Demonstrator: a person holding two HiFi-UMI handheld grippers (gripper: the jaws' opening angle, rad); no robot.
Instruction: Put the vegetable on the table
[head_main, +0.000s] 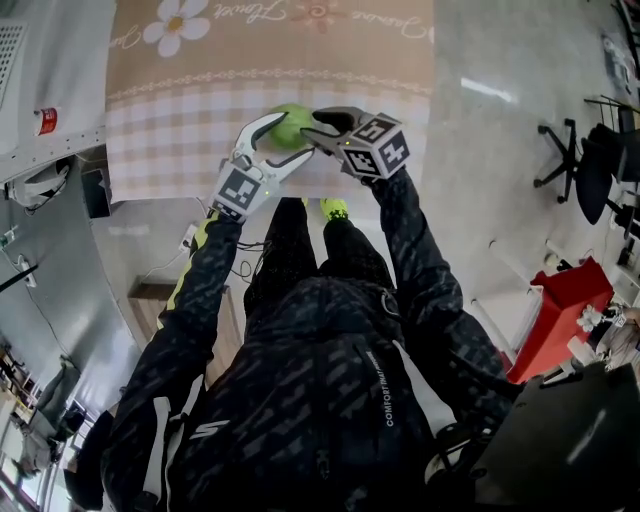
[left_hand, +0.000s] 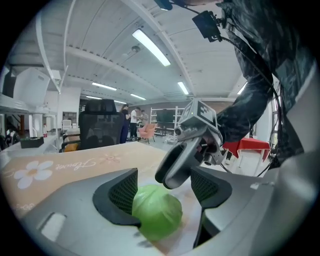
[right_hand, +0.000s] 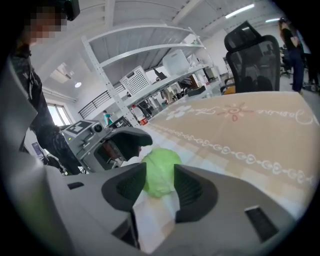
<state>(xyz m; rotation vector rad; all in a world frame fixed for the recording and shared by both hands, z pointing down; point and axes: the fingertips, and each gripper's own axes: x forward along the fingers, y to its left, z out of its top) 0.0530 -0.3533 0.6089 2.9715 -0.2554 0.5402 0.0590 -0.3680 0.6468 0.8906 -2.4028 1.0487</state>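
surroundings: table (head_main: 200, 60), covered by a tan cloth printed with white flowers and edged by a checked border (head_main: 170, 130). a black office chair (head_main: 590, 160) and a red bin (head_main: 560, 315) are seen on the floor well to the right. cables (head_main: 190, 240) are trailed below the table's near edge. a white shelving rack (right_hand: 150, 65) is shown beyond the table in the right gripper view. figures (left_hand: 132, 120) are seen standing far off in the left gripper view.

task item: cabbage (head_main: 288, 125), green, located over the checked border at the table's near edge, enclosed from both sides by the two grippers.

left gripper (head_main: 292, 140): brought in from the left and tilted slightly downward. jaws are held wide around the cabbage. one pad is touched by it, and a strip of cloth is seen between it and the other pad. nothing is gripped.

right gripper (head_main: 312, 130): brought in from the right and angled down. jaws are drawn partway in onto the cabbage, with a pad set against each side. one of its jaws is laid across the left gripper's opening.

arms: both dark sleeves are stretched forward and converge at the table edge. marker cubes (head_main: 380, 145) are turned upward.

obscured: the cabbage's underside is blurred, so contact with the cloth is not made out. the second right jaw is hidden in the left gripper view.
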